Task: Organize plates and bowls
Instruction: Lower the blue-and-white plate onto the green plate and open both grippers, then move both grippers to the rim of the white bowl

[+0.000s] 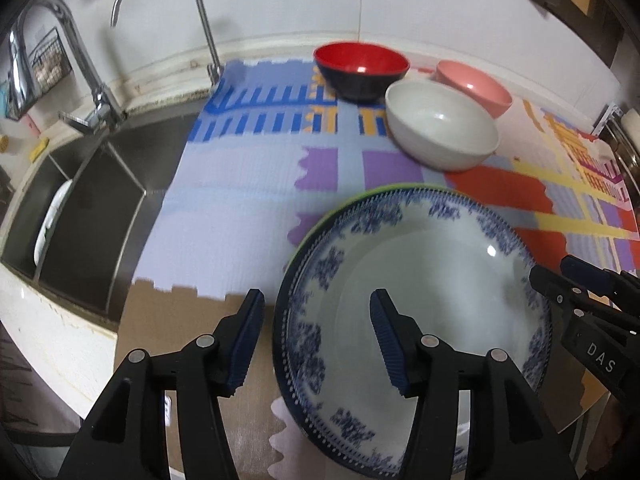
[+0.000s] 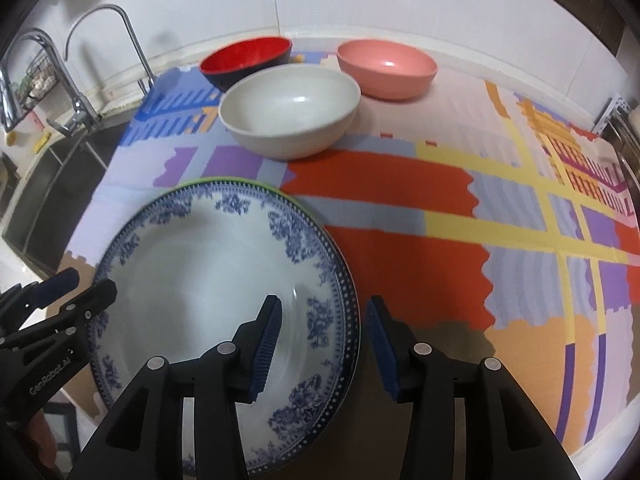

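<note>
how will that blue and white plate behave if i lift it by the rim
The blue and white plate looks like glazed ceramic, so probably stiff, fairly heavy for its size, and breakable if dropped. Its glossy surface shows glare, so the rim may slip between pads. It rests on a green-edged plate, so lifting or pushing it might drag that one along.

3 bowls (image 2: 290,114), 2 stacked plates (image 2: 224,304)

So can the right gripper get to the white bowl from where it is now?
Probably yes. The right gripper straddles the rim of the blue-patterned plate, jaws open, not gripping. The white bowl sits beyond it on the mat, with nothing between.
</note>
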Tool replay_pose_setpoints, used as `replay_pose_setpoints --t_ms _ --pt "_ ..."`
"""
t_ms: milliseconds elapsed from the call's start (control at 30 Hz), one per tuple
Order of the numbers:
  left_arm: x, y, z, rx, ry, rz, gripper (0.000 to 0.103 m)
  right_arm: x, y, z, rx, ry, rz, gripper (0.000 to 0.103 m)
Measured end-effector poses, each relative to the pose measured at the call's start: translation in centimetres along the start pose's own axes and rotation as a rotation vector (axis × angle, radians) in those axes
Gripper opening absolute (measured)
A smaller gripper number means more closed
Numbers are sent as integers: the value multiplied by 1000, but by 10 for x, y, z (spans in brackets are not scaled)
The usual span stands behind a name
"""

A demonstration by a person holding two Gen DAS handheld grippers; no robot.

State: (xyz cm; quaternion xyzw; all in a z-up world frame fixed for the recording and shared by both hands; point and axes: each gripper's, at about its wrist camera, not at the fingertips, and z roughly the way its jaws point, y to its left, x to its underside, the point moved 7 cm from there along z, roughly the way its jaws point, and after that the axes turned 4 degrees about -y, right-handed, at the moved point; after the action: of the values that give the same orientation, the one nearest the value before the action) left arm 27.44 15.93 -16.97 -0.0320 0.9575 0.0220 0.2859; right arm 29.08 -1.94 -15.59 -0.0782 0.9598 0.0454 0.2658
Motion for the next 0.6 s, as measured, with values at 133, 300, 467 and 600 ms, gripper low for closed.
replay_pose_setpoints --t_ms 133,300,467,600 --pt "-16 -9 -5 8 -38 15 54 -12 -6 -8 0 -47 -2 45" --pt "-38 -19 -9 22 -83 31 54 -32 -14 -18 2 -105 2 45" --pt "-64 -27 -11 35 -119 40 54 -59 -21 -23 -6 -164 10 45" --pt "-86 -30 -3 39 -133 41 54 -79 -23 -19 -32 -188 15 45"
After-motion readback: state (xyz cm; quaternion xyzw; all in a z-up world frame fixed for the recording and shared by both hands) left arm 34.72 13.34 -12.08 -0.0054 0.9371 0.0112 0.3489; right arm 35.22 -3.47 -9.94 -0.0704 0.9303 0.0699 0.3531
